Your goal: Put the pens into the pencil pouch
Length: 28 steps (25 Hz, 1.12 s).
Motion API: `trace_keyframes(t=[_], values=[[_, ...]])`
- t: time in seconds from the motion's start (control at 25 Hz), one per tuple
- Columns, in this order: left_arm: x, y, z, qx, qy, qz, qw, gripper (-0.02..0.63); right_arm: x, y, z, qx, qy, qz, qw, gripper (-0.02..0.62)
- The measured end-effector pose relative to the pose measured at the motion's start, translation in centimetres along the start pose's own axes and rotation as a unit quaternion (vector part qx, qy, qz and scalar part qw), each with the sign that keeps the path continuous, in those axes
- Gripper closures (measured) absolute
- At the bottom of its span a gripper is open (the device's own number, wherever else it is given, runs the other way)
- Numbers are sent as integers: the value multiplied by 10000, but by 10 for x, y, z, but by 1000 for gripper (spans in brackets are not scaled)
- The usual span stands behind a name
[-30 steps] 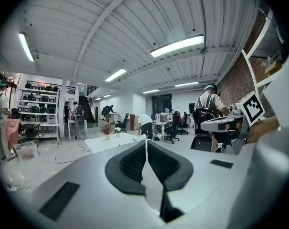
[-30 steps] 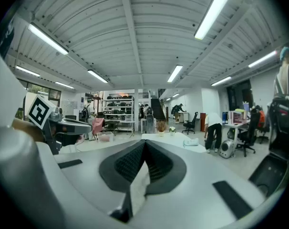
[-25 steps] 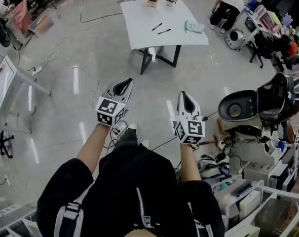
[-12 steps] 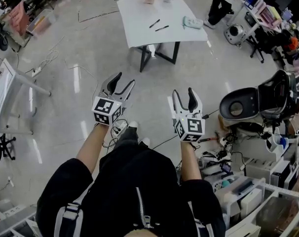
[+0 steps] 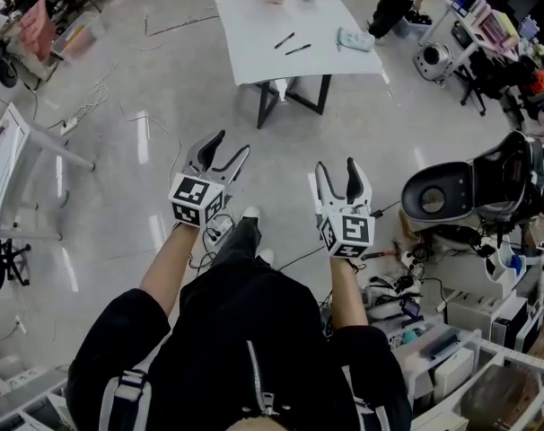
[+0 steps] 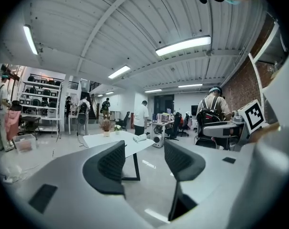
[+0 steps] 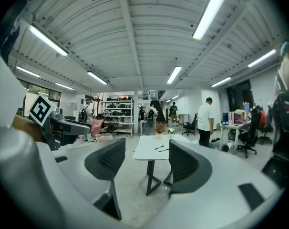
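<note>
The left gripper and right gripper, empty with jaws opening, face a distant white table where two pens lie near the pencil pouch. Light, stiff and roll-prone, the pens likely want a mid-barrel pinch.

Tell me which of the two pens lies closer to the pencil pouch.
The pen nearer the person's edge of the table; the other pen lies farther back and farther from the pencil pouch.
</note>
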<state>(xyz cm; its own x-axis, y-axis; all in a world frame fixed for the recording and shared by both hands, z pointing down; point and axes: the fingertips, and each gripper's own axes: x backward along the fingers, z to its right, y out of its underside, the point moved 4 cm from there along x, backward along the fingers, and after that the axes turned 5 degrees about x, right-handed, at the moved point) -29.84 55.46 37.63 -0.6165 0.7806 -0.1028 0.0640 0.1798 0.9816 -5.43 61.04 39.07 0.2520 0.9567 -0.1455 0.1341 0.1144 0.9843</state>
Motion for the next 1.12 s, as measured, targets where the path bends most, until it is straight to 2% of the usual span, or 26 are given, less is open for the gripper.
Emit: trace_keyframes(t=[0.24, 0.52, 0.84, 1.12], values=[[-26, 10, -9, 23, 135, -247, 9996, 347, -23, 2, 9, -36, -6, -45, 10000, 314], [-87, 8, -31, 55, 236, -237, 9994, 347, -73, 0, 40, 4, 19, -119, 9999, 314], [-189, -8, -81, 58, 409, -277, 9988, 347, -166, -12, 87, -87, 114, -144, 9998, 310], [-269, -30, -133, -159, 577, -291, 9978, 347, -250, -29, 116, -133, 243, -111, 9996, 307]])
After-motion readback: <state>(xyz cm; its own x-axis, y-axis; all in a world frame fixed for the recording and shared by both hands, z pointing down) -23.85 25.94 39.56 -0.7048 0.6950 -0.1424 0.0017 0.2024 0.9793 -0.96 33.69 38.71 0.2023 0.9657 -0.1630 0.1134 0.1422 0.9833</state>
